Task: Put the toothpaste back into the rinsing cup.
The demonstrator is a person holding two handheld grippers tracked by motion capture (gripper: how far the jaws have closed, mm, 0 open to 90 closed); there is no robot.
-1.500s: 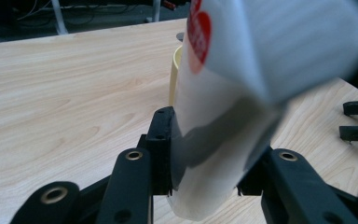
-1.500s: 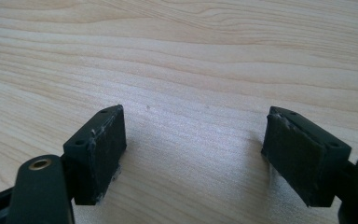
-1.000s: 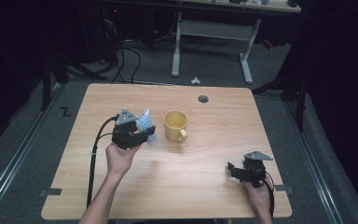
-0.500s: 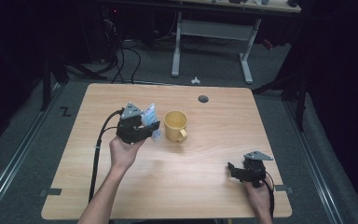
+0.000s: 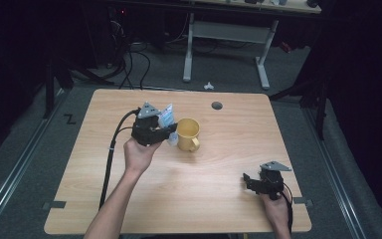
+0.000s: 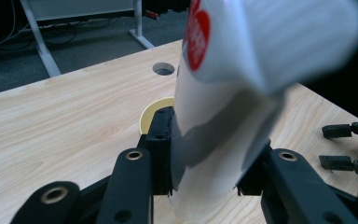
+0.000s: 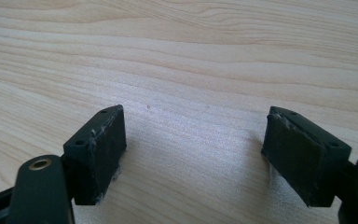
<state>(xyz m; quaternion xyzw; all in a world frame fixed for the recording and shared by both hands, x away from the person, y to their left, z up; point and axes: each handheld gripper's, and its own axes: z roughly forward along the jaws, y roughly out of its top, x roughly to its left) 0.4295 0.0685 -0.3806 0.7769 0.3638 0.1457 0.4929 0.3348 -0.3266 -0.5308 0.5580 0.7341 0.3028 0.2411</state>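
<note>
One soft, light pouch [image 6: 223, 107], pinched at mid-body by the left gripper [image 5: 165, 130] at the mug's [image 5: 188, 134] 9 o'clock, crumples readily; right gripper [image 5: 248, 180] gapes empty.

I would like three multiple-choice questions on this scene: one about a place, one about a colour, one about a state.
1. Where is the yellow mug?
A. Beside the left gripper, near the table's middle
B. At the table's near right corner
C. On the floor

2. What colour is the round mark on the white packet?
A. Green
B. Red
C. Blue

3. How is the right gripper?
A. Shut on the mug
B. Shut on the packet
C. Open, nothing between its fingers

Answers:
1 A: the high view shows the mug on the table just right of the left gripper.
2 B: the left gripper view shows a red mark.
3 C: in the right gripper view, bare wood lies between the fingers.
</note>
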